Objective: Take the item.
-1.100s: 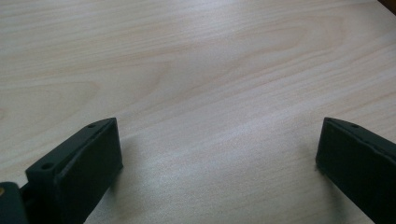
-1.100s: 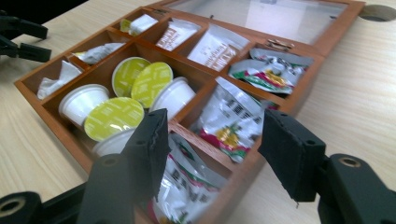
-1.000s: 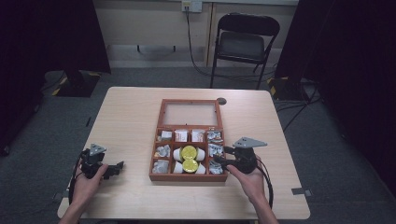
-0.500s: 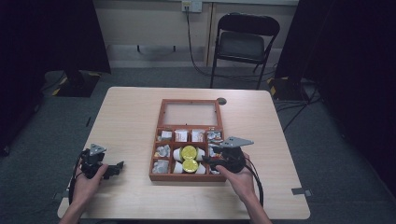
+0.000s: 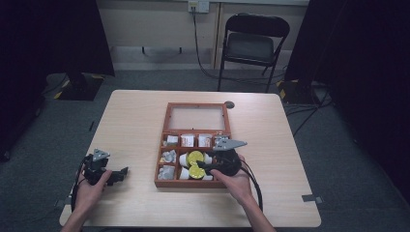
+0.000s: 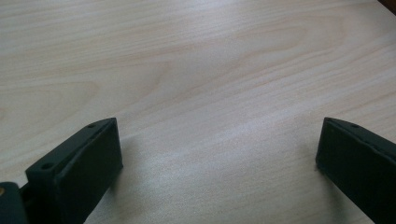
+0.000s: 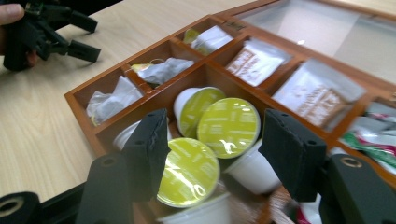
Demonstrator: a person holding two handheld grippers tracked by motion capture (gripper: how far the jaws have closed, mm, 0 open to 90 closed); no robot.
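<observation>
A wooden compartment box point(image 5: 188, 184) lies in the middle of the table with its glass lid point(image 5: 196, 117) folded flat behind it. Its middle cell holds white capsules with yellow-green lids point(image 5: 195, 157). My right gripper point(image 5: 202, 166) hovers over that cell, open. In the right gripper view, the right gripper point(image 7: 217, 128) has one jaw on each side of the capsules point(image 7: 228, 127), and I cannot tell whether it touches them. My left gripper point(image 5: 121, 175) sits low over bare table at the front left. The left gripper point(image 6: 217, 135) is open, with nothing between its jaws.
Crumpled tea bags point(image 7: 112, 100) fill the box's left cells, and printed sachets point(image 7: 254, 60) lie in the row by the lid. The left gripper point(image 7: 95, 38) shows beyond the box wall point(image 7: 84, 119). A folding chair point(image 5: 251, 43) stands behind the table.
My right gripper has moved left from the box's right edge to over the capsule cell. The left gripper has stayed put.
</observation>
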